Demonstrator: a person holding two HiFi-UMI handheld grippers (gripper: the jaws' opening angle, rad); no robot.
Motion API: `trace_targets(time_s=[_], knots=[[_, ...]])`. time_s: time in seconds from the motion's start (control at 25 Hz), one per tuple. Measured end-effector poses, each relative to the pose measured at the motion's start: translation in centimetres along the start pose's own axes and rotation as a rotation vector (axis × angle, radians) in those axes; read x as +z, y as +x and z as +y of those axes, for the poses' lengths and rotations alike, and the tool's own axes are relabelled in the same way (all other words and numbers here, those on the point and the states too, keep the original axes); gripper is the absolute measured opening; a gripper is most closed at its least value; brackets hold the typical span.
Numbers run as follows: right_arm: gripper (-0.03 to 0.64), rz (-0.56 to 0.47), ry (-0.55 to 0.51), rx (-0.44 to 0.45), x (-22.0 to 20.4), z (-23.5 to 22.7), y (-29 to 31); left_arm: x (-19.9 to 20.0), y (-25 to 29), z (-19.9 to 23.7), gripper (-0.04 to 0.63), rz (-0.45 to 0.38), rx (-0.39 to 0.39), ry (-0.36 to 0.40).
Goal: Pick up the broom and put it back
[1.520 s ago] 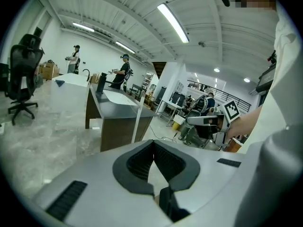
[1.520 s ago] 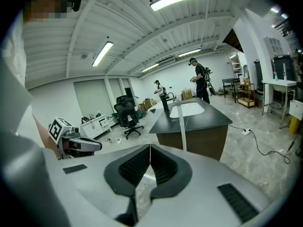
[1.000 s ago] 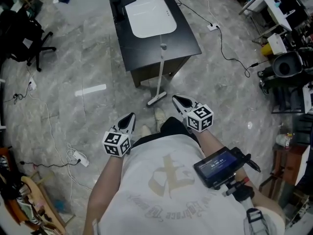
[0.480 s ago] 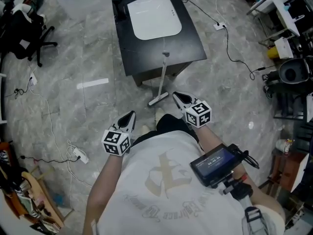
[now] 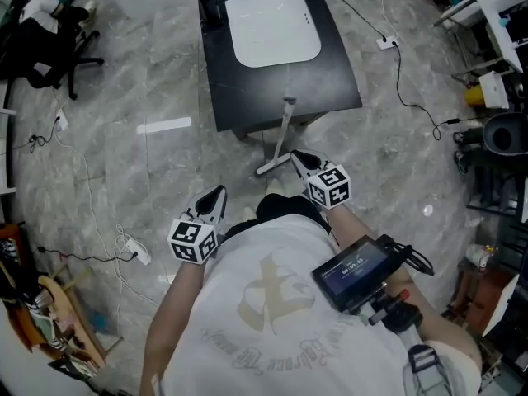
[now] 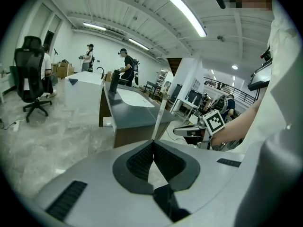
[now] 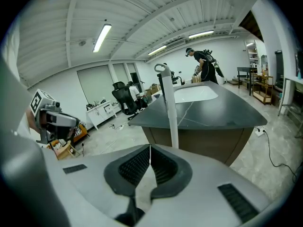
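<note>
left gripper (image 5: 219, 195), right gripper (image 5: 295, 156) closed on nothing — risk of toppling the broom (image 5: 285, 130) leaning on the table (image 5: 330, 81) by bumping it unopened.

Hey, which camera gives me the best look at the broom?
The head view: it shows the whole broom, its head on the floor, leaning against the black table. The right gripper view shows only the handle, close up. The left gripper view shows just a thin stretch of it.
</note>
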State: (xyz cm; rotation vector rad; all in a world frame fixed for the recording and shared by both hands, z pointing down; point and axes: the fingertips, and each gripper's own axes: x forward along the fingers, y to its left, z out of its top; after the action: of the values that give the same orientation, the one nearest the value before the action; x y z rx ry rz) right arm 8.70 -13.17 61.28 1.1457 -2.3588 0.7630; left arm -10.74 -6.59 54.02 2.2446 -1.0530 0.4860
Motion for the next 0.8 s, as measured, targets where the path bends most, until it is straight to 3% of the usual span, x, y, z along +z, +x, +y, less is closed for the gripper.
trace_targets(time_s=[0.4, 0.8], knots=[[0.024, 0.036, 0.047, -0.005, -0.8, -3.3, 3.6, 0.9, 0.7, 0.1, 0.012, 0.035, 0.041, -0.003], [0.095, 0.115, 0.061, -0.003, -2.0, -5.4, 7.0, 1.1, -0.3, 1.1, 0.012, 0.025, 0.141, -0.041]])
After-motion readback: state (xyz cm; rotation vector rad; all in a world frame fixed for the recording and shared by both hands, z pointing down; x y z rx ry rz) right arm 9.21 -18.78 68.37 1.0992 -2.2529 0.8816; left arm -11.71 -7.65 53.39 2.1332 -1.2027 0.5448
